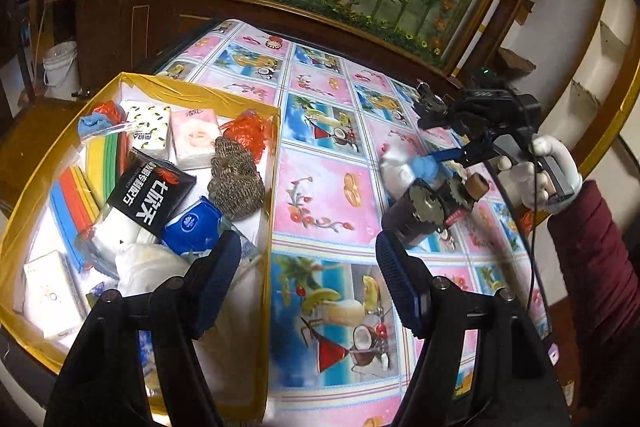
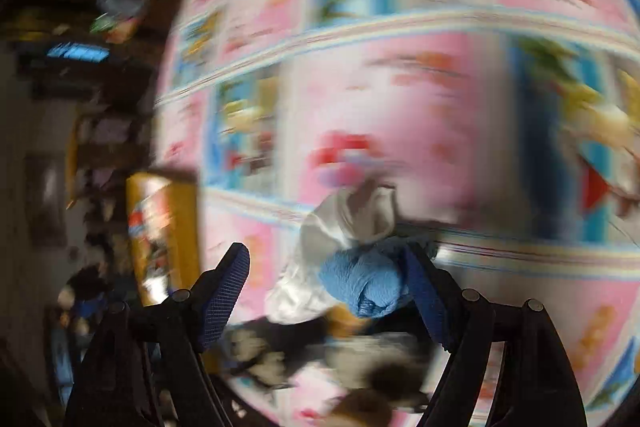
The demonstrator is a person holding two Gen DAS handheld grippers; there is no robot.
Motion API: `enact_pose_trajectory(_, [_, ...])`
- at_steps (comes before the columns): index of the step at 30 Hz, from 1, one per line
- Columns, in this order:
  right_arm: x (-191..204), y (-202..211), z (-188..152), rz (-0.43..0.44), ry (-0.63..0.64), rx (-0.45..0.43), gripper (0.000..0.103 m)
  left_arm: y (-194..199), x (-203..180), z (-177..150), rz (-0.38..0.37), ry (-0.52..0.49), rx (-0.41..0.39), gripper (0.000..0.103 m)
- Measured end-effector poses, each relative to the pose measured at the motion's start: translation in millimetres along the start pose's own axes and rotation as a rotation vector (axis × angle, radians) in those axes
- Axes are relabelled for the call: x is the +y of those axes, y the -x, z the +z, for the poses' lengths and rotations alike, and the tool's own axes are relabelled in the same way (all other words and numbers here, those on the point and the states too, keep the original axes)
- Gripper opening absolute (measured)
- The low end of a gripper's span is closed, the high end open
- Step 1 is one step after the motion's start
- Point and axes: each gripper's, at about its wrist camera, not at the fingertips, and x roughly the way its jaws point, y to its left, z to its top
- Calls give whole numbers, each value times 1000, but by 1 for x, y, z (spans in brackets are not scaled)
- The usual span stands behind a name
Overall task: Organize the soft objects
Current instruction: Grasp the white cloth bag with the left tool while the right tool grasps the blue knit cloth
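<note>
Worktop (image 1: 320, 187) covered by a glossy pink-and-blue picture-print oilcloth. At its left edge sits a shallow yellow-taped cardboard box (image 1: 269, 163), holding a black snack packet with white lettering (image 1: 150, 193), two tissue packs, a brown knitted lump (image 1: 236, 175), a stack of coloured foam sheets (image 1: 78, 195), a blue-and-white pouch (image 1: 192, 227) and crumpled red netting (image 1: 250, 133). Left hand-held gripper (image 1: 308, 279) hangs over the box's near right corner, jaws apart with nothing between them. Right hand-held gripper (image 2: 328, 291) is seen in the left wrist view further along the worktop, carried by a white-gloved hand (image 1: 540, 175) with a dark red sleeve. A small blue terry cloth bundled with a white crinkled bag (image 2: 360, 279) lies against the inner face of its right finger; the left finger stands clear of it. The right wrist view is heavily motion-blurred, so whether the bundle is actually pinched cannot be told. Bundle is above the oilcloth, well apart from the box.
</note>
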Motion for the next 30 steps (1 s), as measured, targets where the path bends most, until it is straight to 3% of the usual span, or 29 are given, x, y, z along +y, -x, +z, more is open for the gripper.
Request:
enact_pose_trajectory(2, [19, 5, 1, -17, 85, -39, 78, -7, 5, 4, -25, 25, 18, 69])
enact_pose_trajectory(4, [25, 8, 2, -160, 121, -68, 78, -15, 10, 9, -56, 54, 43, 69])
enact_pose_trajectory(9, [31, -13, -3, -370, 197, -19, 77, -30, 17, 26, -132, 125, 69, 69])
enact_pose_trajectory(13, [53, -33, -6, -488, 233, 25, 68, -34, 7, 44, -151, 124, 60, 69])
enact_pose_trajectory(18, [65, -63, -3, -504, 247, 121, 60, -64, -13, 68, -148, 72, 122, 69])
enact_pose_trajectory(21, [63, -73, -8, -480, 254, 158, 41, -89, -22, 78, -164, 72, 188, 69])
enact_pose_trajectory(24, [54, -64, -11, -507, 272, 120, 39, -118, -37, 83, -168, 37, 263, 69])
enact_pose_trajectory(30, [13, -33, -12, -510, 150, 7, 38, -180, -63, 85, -153, -13, 416, 69])
